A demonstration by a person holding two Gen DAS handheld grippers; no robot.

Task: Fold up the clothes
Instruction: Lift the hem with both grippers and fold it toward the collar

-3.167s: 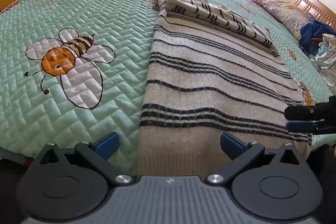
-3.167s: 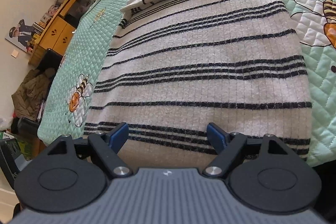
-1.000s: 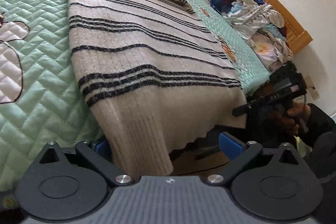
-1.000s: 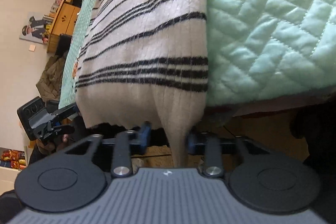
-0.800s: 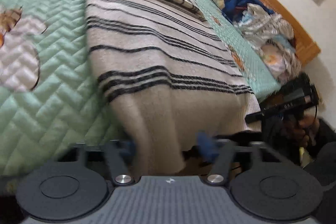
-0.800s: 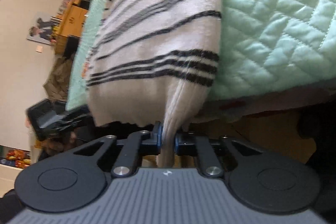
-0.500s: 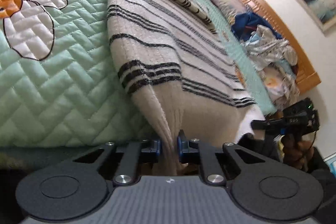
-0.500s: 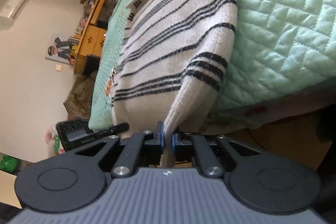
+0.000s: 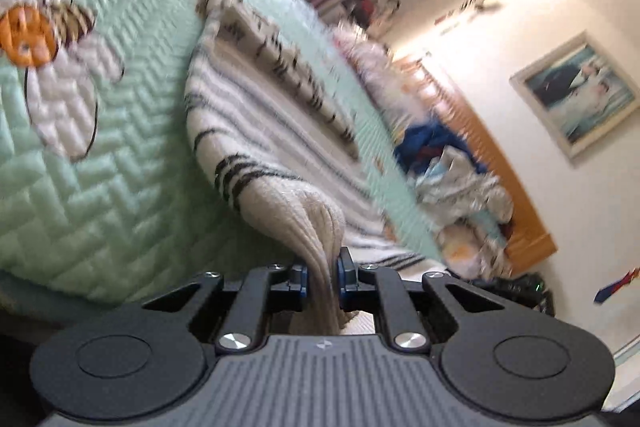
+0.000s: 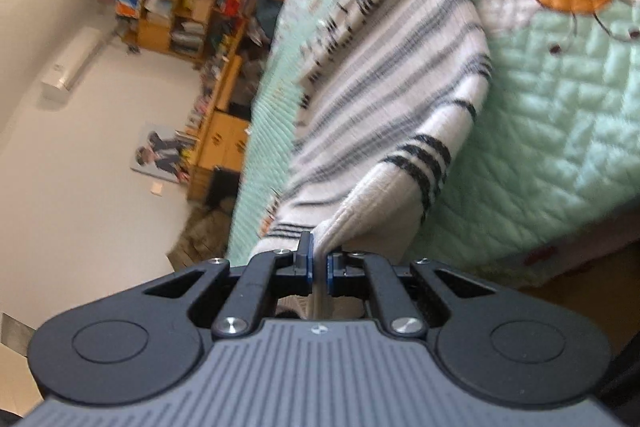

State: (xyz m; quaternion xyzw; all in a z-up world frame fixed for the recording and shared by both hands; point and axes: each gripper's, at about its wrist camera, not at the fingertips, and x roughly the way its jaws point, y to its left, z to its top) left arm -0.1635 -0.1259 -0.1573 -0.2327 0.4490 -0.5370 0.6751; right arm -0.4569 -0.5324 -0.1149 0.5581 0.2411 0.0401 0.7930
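A cream sweater with dark stripes (image 9: pixel 256 131) lies flat on the mint-green quilted bedspread (image 9: pixel 120 195). Its long axis runs from the foot edge of the bed, nearest both cameras, away toward the far end, and its stripes cross that axis. The ribbed hem end points toward the cameras and is raised off the bed at both corners.

The left gripper (image 9: pixel 322 277) is clamped on one hem corner. The ribbed cloth bunches into a fold that drops between the blue pads. The right gripper (image 10: pixel 319 267) is pinched tight on the other hem corner, where a thin edge of knit passes between its pads and the cloth slopes up and away from them.

At the far end of the sweater, a folded sleeve (image 9: pixel 288 67) lies across the body at a slant. A bee motif (image 9: pixel 40 31) is stitched into the bedspread beside the sweater. A pile of loose clothes (image 9: pixel 452 171) sits on the bed near the wooden headboard (image 9: pixel 504 171). The left view is blurred.
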